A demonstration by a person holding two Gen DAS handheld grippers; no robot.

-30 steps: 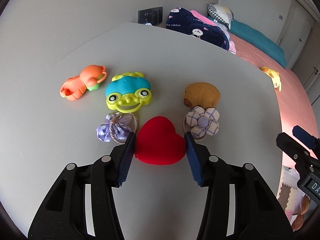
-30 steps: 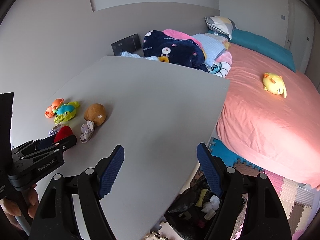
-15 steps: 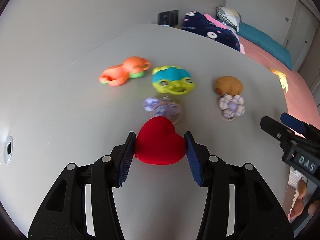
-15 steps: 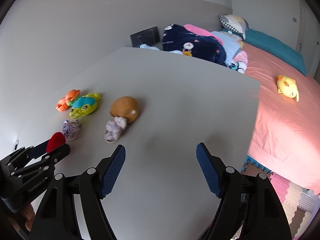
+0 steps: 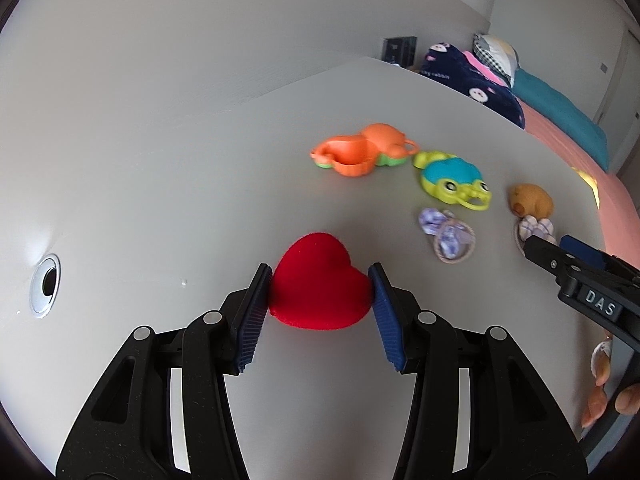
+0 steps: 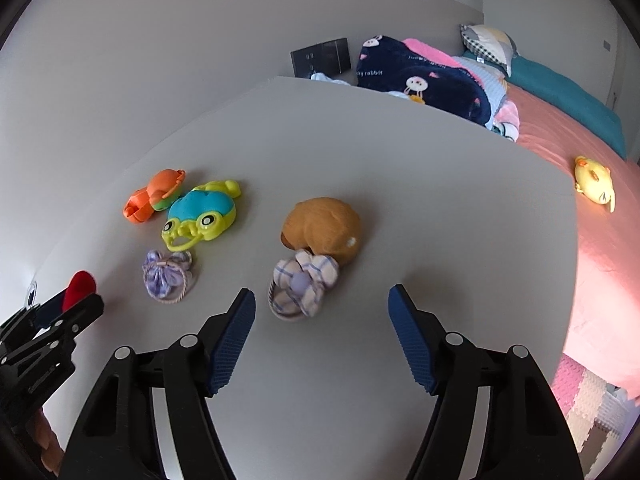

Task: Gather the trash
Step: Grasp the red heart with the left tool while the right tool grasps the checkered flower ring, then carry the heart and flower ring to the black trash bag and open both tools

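My left gripper [image 5: 320,300] is shut on a red plush heart [image 5: 318,282], both blue pads pressing its sides above the grey table [image 5: 160,200]. In the right wrist view the heart [image 6: 80,288] shows at the far left in that gripper [image 6: 60,312]. My right gripper [image 6: 322,332] has nothing between its fingers and its jaws are closing. It hovers just short of a checked fabric flower hair tie [image 6: 302,286] that leans on a brown plush toy [image 6: 324,228]. A purple hair tie [image 6: 168,276] lies left of it.
An orange crab toy [image 6: 154,194] and a blue-green frog toy [image 6: 200,214] lie at the table's left. A round grommet hole [image 5: 46,290] sits at the table's left. A pink bed [image 6: 600,240] with a yellow plush [image 6: 594,178] and foam floor mats [image 6: 588,400] lie beyond the right edge.
The left gripper carried the heart leftward, away from the toys. The right gripper moved left over the table toward the flower hair tie, and its jaws narrowed.
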